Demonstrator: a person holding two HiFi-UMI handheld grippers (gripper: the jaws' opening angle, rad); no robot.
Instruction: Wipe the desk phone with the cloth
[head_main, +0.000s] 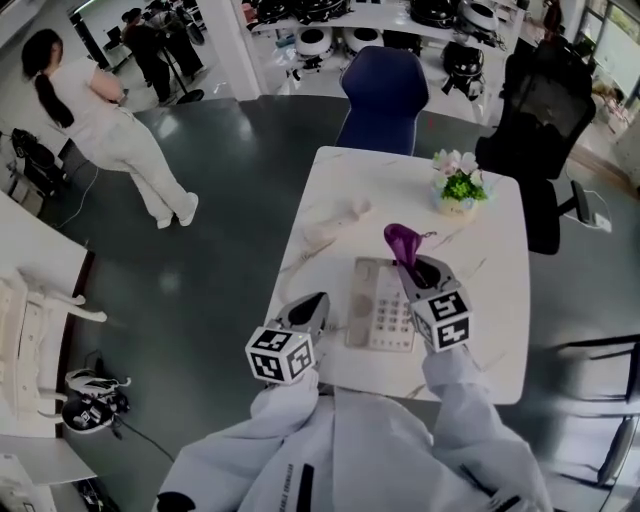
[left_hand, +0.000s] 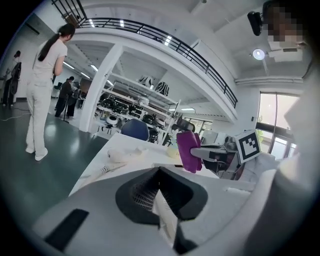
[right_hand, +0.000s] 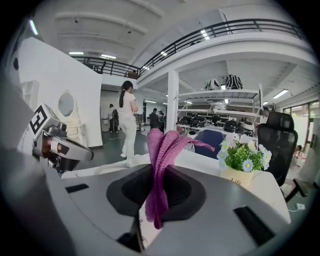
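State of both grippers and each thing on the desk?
left gripper: shut, empty
right gripper: shut on the cloth, over the desk phone
cloth: bunched, pinched in the right gripper's jaws
desk phone: flat on the desk, handset off
handset: lying on the desk, apart from the base
flower pot: upright

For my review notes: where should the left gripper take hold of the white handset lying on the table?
Across its slimmer middle, from above. The white telephone handset lies flat on the white table, apart from the pale desk phone, with bulkier ends, so the waist probably suits the jaws. The left gripper, now shut and empty, must open first.
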